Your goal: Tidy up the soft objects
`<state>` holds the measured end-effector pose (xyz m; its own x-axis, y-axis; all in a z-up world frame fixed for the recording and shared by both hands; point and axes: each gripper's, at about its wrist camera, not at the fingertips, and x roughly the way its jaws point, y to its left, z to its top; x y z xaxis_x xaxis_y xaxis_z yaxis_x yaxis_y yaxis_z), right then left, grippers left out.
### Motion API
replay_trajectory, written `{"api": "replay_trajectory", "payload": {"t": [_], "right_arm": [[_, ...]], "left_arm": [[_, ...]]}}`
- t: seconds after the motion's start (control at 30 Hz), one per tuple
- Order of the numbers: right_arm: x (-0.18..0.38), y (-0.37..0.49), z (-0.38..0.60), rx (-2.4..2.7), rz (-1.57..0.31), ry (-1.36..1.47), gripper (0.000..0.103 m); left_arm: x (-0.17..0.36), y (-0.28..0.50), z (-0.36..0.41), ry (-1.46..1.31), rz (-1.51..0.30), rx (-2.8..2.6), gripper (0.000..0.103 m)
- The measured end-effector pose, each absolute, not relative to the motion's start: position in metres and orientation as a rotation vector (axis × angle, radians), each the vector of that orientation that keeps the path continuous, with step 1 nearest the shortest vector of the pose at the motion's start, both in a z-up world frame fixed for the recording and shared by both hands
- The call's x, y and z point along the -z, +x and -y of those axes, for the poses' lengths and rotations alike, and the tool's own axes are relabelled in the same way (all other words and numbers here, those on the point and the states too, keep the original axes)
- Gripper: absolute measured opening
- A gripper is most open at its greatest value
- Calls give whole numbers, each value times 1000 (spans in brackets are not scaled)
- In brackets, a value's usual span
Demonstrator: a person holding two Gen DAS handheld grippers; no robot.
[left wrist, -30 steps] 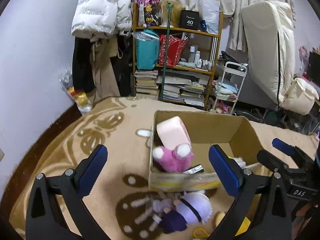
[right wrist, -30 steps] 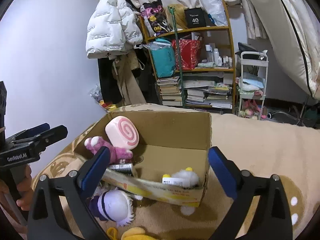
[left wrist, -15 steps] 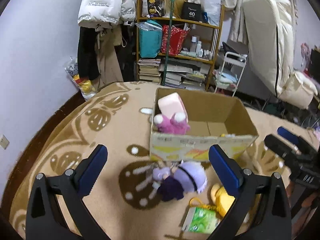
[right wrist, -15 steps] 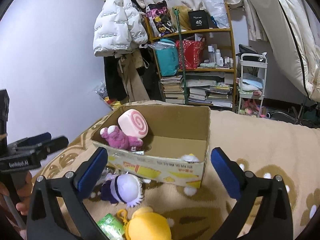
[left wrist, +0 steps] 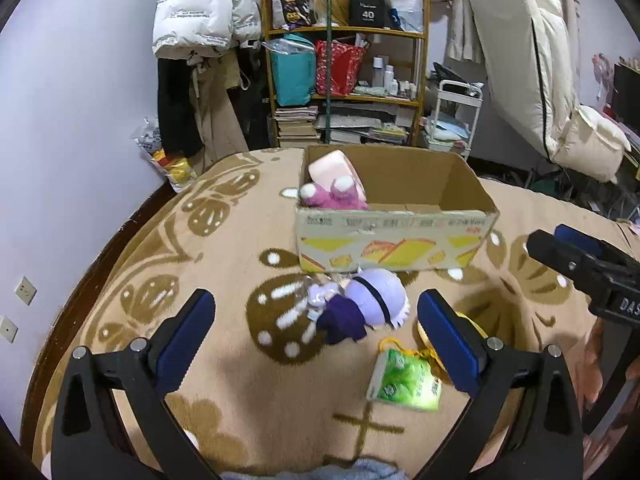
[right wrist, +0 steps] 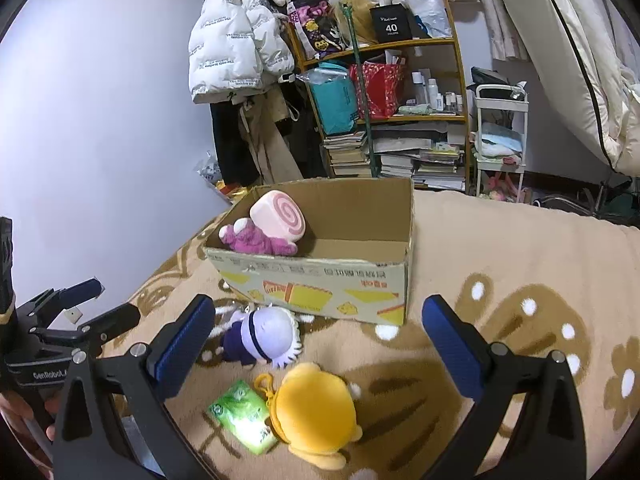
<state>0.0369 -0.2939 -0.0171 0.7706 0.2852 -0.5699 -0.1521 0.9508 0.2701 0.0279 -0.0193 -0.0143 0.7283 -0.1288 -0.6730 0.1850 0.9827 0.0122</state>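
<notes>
Three soft items lie on the blanket (left wrist: 224, 380) outside the cardboard box (right wrist: 320, 292): a purple-and-white plush (left wrist: 360, 308) touching the box's front wall, a yellow plush (right wrist: 314, 412) nearer to me, and a green packet (right wrist: 242, 412) touching the yellow plush. Inside the box, at its left end, I see a pink plush (right wrist: 256, 240) with a pink swirl cushion (right wrist: 278, 220) leaning behind it; the right part of the box floor is bare.

Left gripper (left wrist: 316, 340): jaws spread wide, holding nothing, above the purple-and-white plush. Right gripper (right wrist: 316, 348): jaws spread wide, holding nothing, above the yellow plush.

Procedure I judge best for the step in hand:
1. Select one plush per gripper; I would take the purple-and-white plush with the left.
2. Lower until both pads straddle the round head, not the thin limbs.
3. Close gently; the stuffing will compress, so close well into the body.
4. Lift clear of the box wall before moving over the bare right side
</notes>
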Motion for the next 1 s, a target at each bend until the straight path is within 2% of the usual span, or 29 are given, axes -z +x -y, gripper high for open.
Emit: {"api": "replay_trajectory", "payload": {"t": [0.7, 1.0], "right_arm": [[38, 34, 286, -234, -730, 199, 103], [59, 47, 283, -249, -850, 219, 103]], "left_arm": [[36, 39, 20, 94, -849, 205, 100], [50, 44, 30, 124, -922, 235, 100]]}}
